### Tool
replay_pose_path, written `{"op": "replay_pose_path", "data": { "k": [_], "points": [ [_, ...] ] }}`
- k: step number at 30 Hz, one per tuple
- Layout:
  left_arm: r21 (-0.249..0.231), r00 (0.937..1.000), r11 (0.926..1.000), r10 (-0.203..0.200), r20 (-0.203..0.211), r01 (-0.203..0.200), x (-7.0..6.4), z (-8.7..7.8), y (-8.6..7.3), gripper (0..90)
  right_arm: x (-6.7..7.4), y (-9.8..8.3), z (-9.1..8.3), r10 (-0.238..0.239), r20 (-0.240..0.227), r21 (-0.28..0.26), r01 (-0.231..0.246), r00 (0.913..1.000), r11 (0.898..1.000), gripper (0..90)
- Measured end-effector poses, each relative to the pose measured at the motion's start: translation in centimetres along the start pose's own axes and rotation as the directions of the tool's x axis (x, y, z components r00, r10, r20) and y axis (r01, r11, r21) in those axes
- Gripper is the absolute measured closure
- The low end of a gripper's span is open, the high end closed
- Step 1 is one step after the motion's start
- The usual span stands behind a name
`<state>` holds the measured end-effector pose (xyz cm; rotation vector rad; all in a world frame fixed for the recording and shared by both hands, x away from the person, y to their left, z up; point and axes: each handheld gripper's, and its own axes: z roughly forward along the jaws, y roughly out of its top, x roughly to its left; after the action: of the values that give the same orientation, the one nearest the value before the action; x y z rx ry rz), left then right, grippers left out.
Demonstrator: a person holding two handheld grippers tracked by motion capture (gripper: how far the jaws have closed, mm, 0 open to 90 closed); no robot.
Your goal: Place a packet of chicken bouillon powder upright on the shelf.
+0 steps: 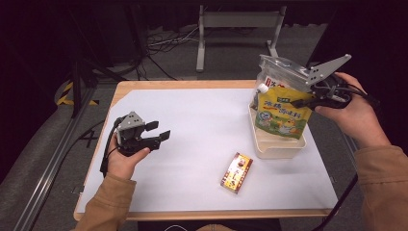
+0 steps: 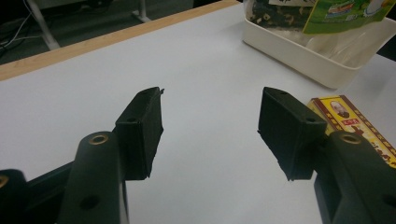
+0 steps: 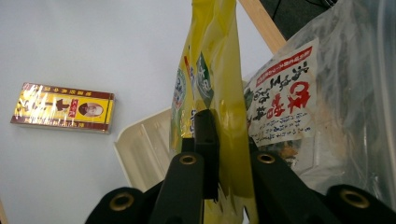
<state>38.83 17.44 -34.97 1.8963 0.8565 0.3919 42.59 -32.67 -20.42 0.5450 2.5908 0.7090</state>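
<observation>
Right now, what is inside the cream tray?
The yellow pouch, pinched by the right gripper, stands in the cream tray, with a clear printed bag behind it. The pouch hides the tray's floor.

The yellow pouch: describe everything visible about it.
The yellow pouch is a glossy, flexible plastic pack with green print, a cartoon picture and a white spout at its upper corner. It stands upright in the cream tray, beside a clear bag. The right gripper has its jaws shut on the pouch's edge.
</observation>
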Motion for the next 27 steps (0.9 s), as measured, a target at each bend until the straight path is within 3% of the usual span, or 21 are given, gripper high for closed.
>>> {"op": "replay_pose_path", "data": {
  "k": [10, 27],
  "points": [
    [0.006, 1.0000, 0.9999, -0.008, 0.004, 0.008, -0.1, 0.0, 0.0, 40.6, 0.2, -0.2, 0.3, -0.026, -0.026, 0.007, 0.026, 0.9993, 1.000, 86.9],
    [0.007, 1.0000, 1.0000, -0.002, 0.000, 0.002, 0.0, 0.1, 0.0, 40.6, 0.1, -1.2, 2.3, -0.002, -0.041, 0.063, 0.005, 0.9992, 0.998, 86.8]
  ]
}}
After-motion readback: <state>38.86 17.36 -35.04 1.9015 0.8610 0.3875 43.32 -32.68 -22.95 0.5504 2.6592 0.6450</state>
